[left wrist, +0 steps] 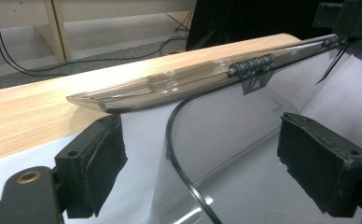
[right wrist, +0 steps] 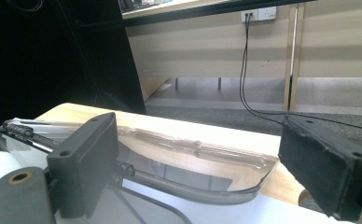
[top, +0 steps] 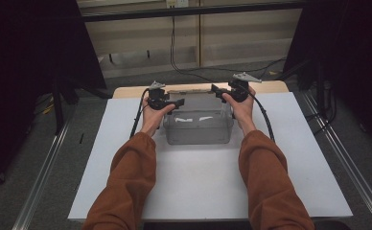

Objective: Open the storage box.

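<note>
Clear plastic box (top: 198, 125): centre of the high view, on the white board (top: 208, 182), its hinged lid (left wrist: 179, 84) swung back toward the wooden table edge (top: 270, 86). Left gripper (top: 174, 103): at the box's upper left corner, jaws wide, straddling the box wall without pressing. Right gripper (top: 217, 90): at the upper right corner, jaws wide, gripping nothing. Orange sleeves (top: 126, 187) enter from the bottom.
</note>
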